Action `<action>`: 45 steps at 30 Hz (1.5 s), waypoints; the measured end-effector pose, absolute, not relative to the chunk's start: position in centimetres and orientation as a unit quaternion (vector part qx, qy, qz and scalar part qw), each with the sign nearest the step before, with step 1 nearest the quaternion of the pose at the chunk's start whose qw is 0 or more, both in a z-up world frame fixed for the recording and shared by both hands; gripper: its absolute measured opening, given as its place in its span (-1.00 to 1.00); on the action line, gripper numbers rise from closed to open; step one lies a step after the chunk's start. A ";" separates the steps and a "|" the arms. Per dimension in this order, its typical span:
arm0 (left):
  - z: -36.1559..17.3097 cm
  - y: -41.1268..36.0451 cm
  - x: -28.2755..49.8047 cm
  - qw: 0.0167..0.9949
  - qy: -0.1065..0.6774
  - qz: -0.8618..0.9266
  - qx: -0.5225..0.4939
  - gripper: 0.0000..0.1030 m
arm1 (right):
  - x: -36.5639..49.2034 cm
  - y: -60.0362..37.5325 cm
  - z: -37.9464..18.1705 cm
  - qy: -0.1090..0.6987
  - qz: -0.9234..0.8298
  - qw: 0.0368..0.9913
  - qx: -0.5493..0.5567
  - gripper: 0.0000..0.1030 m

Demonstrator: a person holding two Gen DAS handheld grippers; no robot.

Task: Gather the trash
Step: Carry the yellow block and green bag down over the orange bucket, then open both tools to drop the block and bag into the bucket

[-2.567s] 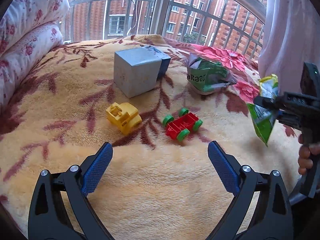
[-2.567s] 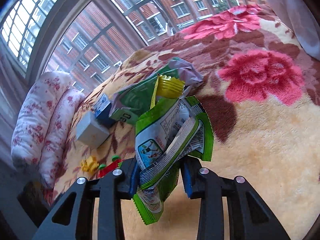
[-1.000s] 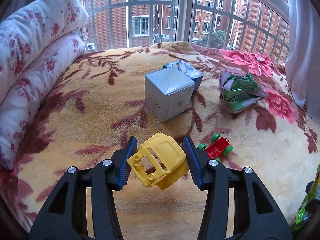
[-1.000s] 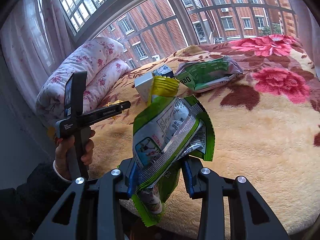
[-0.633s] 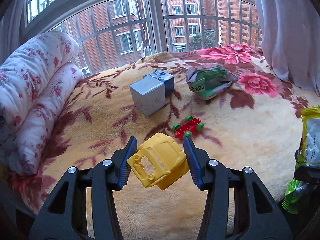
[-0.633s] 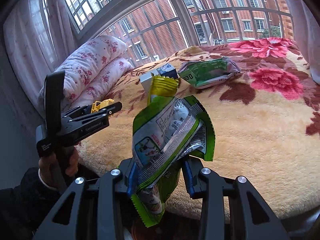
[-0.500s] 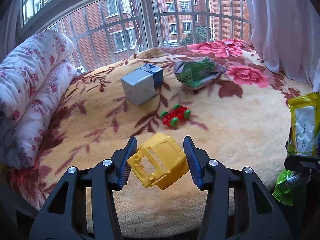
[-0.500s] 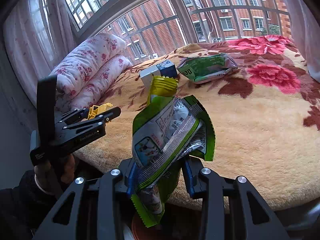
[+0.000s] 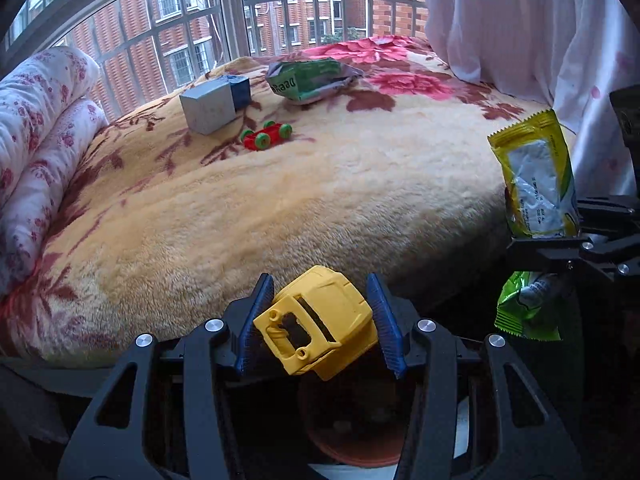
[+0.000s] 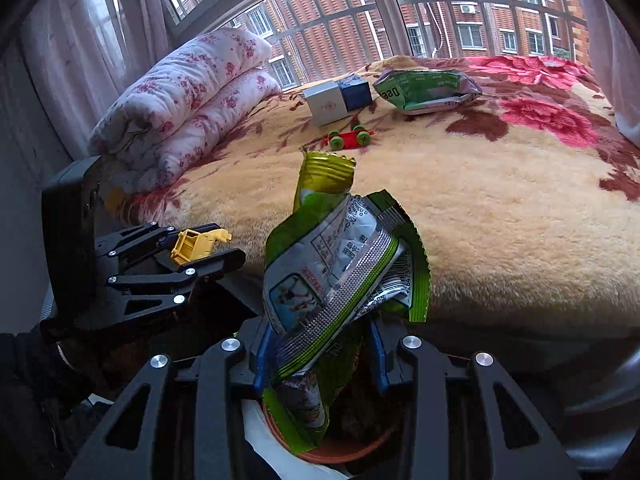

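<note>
The left gripper is squeezing a yellow toy cab tight between its jaws, off the edge of the bed. The right gripper is pinching a green snack wrapper in its jaws, hanging over a brown bin. A red toy car, a grey box and a green bag are lying far back on the bed.

Green bag — upside-down letters, roughly "Deee".

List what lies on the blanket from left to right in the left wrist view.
Grey box → red toy chassis → green snack bag.
</note>
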State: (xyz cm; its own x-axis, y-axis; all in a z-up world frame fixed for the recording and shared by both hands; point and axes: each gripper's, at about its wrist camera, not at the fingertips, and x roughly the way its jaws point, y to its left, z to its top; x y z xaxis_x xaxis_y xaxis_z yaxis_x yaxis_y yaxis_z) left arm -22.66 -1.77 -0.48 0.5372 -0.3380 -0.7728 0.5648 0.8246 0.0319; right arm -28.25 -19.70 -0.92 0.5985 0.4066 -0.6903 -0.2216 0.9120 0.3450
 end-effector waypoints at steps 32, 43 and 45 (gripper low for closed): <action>-15.5 -2.0 -23.9 0.739 0.587 -0.282 0.172 -0.07 | -28.2 -14.9 -16.2 0.592 0.209 0.777 0.043 -0.23; -16.8 -2.0 -23.2 0.722 0.618 -0.262 0.169 0.60 | -26.7 -15.5 -16.5 0.595 0.195 0.779 0.040 0.23; -16.6 -1.7 -23.0 0.722 0.621 -0.260 0.162 0.60 | -27.0 -16.1 -16.1 0.593 0.190 0.782 0.043 0.23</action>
State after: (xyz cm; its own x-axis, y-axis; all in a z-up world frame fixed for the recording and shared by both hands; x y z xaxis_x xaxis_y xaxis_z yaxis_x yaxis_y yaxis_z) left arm -23.03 -1.75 -16.64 0.0935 -0.1749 -0.9801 0.5764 0.8122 -0.0899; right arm -26.96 -16.13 -16.10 0.2254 0.3478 -0.9101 -0.2450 0.9243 0.2925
